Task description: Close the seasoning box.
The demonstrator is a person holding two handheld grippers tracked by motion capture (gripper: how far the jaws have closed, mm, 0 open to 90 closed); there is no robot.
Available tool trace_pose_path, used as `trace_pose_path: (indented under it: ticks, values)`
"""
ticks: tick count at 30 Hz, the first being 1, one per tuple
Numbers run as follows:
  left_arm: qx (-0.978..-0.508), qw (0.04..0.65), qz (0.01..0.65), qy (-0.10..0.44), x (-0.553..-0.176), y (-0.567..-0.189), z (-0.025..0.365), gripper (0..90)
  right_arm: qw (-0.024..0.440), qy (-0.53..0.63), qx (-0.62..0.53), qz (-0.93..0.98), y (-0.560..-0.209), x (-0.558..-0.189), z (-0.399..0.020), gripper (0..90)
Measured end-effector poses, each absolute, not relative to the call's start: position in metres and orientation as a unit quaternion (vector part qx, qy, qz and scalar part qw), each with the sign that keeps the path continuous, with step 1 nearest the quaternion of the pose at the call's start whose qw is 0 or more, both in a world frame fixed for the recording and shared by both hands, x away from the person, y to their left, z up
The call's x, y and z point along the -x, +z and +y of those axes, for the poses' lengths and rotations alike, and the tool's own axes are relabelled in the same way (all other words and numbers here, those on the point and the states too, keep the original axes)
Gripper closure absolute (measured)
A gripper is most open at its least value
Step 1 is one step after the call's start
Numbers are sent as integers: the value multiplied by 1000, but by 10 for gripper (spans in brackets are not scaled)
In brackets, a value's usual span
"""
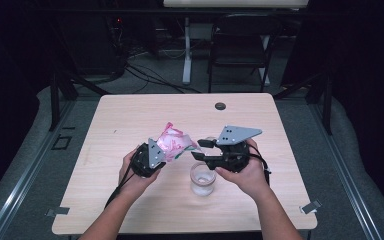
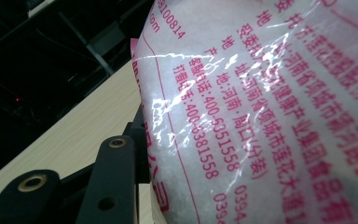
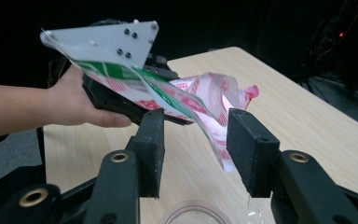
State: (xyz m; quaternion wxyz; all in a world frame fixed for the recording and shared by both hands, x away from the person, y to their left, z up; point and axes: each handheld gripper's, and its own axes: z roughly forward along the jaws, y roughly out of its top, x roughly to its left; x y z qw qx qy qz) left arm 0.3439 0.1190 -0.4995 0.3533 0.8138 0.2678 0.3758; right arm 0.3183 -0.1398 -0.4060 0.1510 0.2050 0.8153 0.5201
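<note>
Above the jar (image 1: 202, 178), you are gripping the bag (image 1: 172, 142) in the left gripper (image 1: 156, 152) while the spread right gripper (image 1: 201, 148) is lining up to pinch its corner.

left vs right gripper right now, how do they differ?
The left gripper is shut on the pink-printed plastic bag; the right gripper stands open, pads apart, bag corner between them. The left holds the bag tilted; the right hovers above the clear glass jar. Both are hand-held over the wooden table.
</note>
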Motion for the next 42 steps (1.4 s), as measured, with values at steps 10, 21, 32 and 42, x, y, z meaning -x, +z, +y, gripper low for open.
trace_pose_path:
  ticks: [10,21,32,42]
  values:
    - [-811,349,234,408,-337,-501,106,593,169,521,-186,816,-408,-308,-143,595]
    - [-811,345,232,412,-331,-507,110,594,171,512,-176,824,-415,-303,-137,662]
    - [-815,342,222,411,-324,-512,108,594,160,495,-176,836,-428,-304,-126,720]
    - [-816,334,214,419,-322,-514,107,595,155,491,-181,838,-433,-307,-126,741]
